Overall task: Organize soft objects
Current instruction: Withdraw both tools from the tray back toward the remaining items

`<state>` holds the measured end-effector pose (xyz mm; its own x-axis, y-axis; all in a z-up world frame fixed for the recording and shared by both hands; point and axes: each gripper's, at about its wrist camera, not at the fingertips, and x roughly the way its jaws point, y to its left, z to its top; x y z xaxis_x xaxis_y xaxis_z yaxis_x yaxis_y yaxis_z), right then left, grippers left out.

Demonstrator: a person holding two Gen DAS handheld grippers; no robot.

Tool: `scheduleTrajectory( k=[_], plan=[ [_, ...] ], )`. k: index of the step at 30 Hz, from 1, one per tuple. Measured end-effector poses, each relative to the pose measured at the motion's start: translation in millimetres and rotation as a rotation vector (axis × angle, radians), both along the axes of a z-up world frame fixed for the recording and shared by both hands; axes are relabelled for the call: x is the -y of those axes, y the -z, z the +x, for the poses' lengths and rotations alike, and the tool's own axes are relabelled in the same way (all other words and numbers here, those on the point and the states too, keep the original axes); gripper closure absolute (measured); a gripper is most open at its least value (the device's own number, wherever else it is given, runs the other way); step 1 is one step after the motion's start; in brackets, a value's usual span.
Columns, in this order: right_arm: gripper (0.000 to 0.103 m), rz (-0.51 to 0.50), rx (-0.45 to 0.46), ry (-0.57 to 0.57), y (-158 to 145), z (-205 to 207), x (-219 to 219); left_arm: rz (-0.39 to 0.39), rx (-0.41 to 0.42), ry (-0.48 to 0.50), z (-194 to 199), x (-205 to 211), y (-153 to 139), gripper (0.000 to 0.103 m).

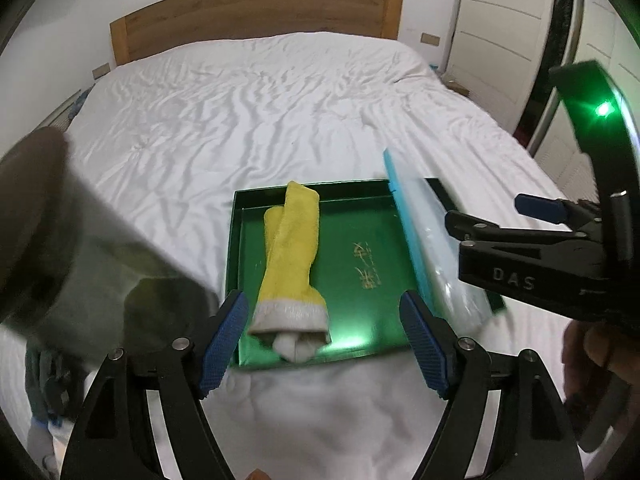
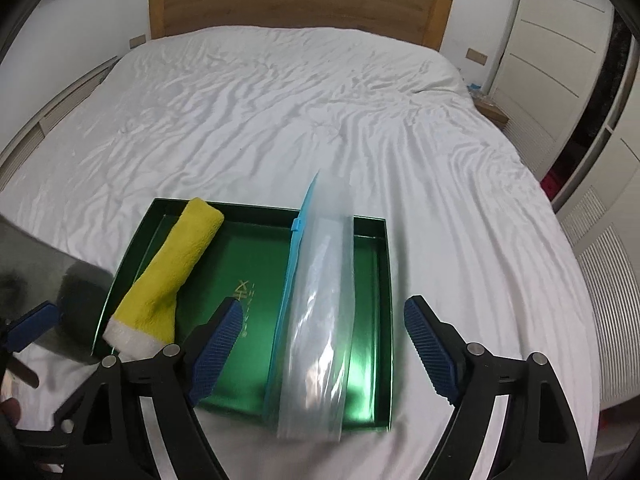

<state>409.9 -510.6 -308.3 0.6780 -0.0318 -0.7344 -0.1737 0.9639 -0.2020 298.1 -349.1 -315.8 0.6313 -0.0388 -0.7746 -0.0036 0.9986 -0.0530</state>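
Note:
A green tray [image 1: 360, 216] lies on the white bed; it also shows in the right wrist view [image 2: 248, 248]. A yellow sock with a white cuff [image 1: 290, 264] lies in the tray's left part, also in the right wrist view [image 2: 168, 280]. A clear zip bag with a blue strip [image 1: 436, 248] lies blurred along the tray's right side, also in the right wrist view [image 2: 320, 312]. My left gripper [image 1: 324, 340] is open just in front of the sock's cuff. My right gripper [image 2: 324, 352] is open over the bag's near end, and shows from the side in the left wrist view [image 1: 492, 220].
The wrinkled white bed [image 2: 280, 112] spreads behind the tray up to a wooden headboard [image 2: 300, 4]. A blurred dark shape [image 1: 80, 240] fills the left of the left wrist view. White cabinets [image 2: 560, 40] stand at the right.

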Motion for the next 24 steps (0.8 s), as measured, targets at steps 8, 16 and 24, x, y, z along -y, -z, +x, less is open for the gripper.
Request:
scheduleTrajectory(
  k=[8,16,24],
  plan=[
    [0.021,-0.010,0.006,-0.030,-14,-71,-25,-0.027,-0.012,0.015,-57,-44,-22,0.030],
    [0.020,-0.024,0.003,-0.079,-21,-148,-83,0.017,-0.072,-0.032,-117,-128,-24,0.030],
    [0.020,-0.017,-0.048,-0.187,-15,-218,-160,0.101,-0.140,-0.105,-174,-229,-17,0.030]
  ],
)
